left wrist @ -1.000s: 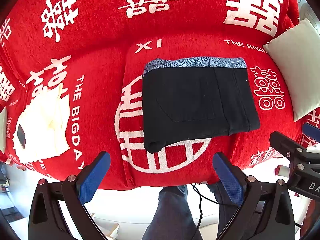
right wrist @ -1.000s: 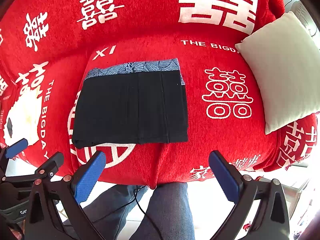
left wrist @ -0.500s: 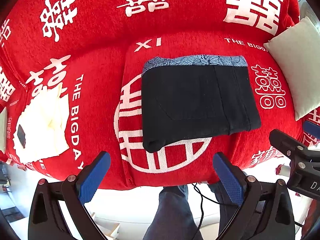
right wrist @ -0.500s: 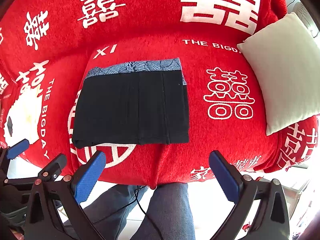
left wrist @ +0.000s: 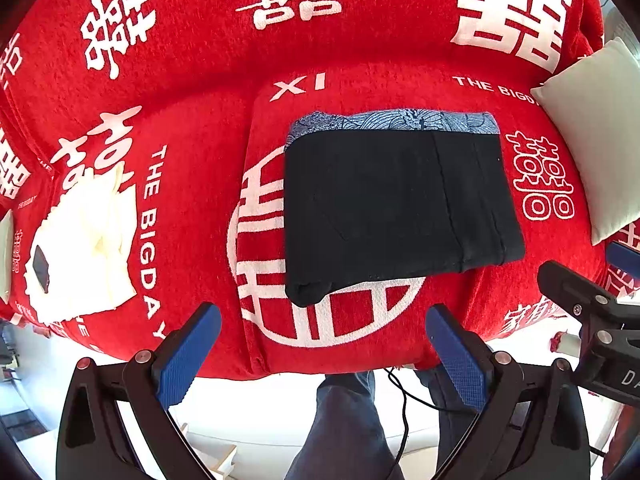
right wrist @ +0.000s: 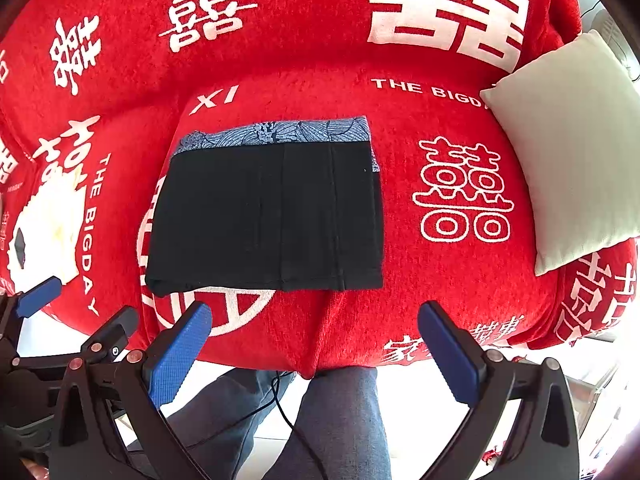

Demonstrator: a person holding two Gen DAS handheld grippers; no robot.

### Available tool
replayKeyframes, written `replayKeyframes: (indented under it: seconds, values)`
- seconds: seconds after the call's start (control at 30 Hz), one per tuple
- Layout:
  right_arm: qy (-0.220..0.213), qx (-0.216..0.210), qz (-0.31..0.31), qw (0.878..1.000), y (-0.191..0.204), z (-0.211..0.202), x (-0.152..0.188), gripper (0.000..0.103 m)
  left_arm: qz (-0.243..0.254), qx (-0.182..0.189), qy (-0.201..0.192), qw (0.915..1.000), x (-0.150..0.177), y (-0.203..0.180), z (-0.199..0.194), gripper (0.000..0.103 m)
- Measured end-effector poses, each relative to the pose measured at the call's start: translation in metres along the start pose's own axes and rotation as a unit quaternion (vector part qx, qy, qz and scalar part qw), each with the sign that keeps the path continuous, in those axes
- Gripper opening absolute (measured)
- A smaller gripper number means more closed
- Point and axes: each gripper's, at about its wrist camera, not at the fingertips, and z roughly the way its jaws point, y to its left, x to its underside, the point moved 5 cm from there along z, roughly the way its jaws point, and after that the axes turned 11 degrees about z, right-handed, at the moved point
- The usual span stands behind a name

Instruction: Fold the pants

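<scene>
The black pants (left wrist: 396,208) lie folded into a flat rectangle on the red sofa seat (left wrist: 200,152), with a blue patterned band along the far edge. They also show in the right wrist view (right wrist: 268,216). My left gripper (left wrist: 320,352) is open and empty, held in front of the seat's front edge, apart from the pants. My right gripper (right wrist: 316,352) is open and empty, also in front of the seat edge. The right gripper's body shows at the right of the left wrist view (left wrist: 592,320).
A white cushion (right wrist: 572,152) leans at the seat's right end. A pile of cream cloth (left wrist: 88,244) with a small dark object lies at the left. The person's legs in grey trousers (right wrist: 340,420) and a thin cable stand below the seat edge.
Both grippers have drifted very slightly; the pants sit a touch lower in both views. Nothing was taken hold of or let go.
</scene>
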Motion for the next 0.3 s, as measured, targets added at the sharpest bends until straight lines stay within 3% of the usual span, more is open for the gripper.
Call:
replayKeyframes:
  seconds: [0.3]
  values:
    - [0.003, 0.0, 0.0, 1.0, -0.0022, 0.0015, -0.0034, 0.103, 0.0, 0.0, -0.008, 1.0, -0.0026, 0.0002, -0.0001, 0.103]
